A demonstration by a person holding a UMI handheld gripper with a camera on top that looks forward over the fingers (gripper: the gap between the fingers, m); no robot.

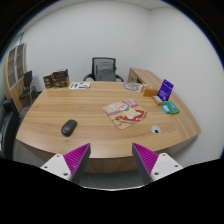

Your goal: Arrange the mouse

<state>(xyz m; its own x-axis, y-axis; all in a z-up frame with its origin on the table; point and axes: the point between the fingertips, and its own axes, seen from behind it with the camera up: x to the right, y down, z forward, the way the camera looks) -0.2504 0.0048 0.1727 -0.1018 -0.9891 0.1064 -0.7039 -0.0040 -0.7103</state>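
Note:
A black mouse lies on the wooden table, near its left front part. My gripper is held above the table's front edge, well back from the mouse, which lies beyond and to the left of the left finger. The fingers are wide apart with nothing between them.
A magazine lies at the table's middle. A purple box, a teal object and an orange item stand at the right. Papers and a small white thing also lie there. An office chair stands behind.

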